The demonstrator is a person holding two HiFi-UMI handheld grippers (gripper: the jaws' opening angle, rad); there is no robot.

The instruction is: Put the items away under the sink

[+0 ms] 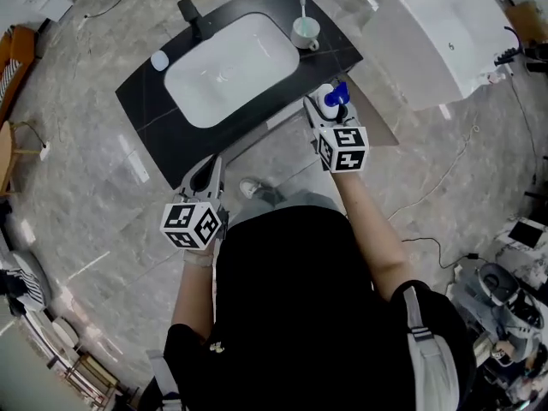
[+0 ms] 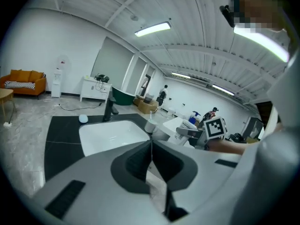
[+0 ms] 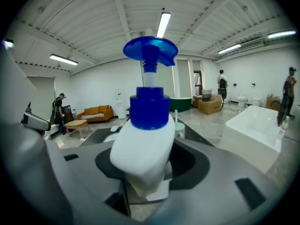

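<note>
The sink (image 1: 227,71) sits in a black bench (image 1: 141,92). Just off the bench's 4 o'clock corner the white pump bottle (image 1: 332,101) is carried in the air, with the right gripper's (image 1: 325,103) fingers clamped on it. A cup (image 1: 305,32) holding a toothbrush (image 1: 302,7) stands at the sink's 2 o'clock and a small white puck (image 1: 160,60) at its 9 o'clock. The left gripper (image 1: 208,168) is empty, fingers pressed together. The bottle could twist or slip on the way down: the right gripper view shows it pinched low on its body, the tall pump head (image 3: 150,50) well above the grip and liable to catch the bench edge. Only the head view shows the cup and puck waiting; no view shows the space beneath.
</note>
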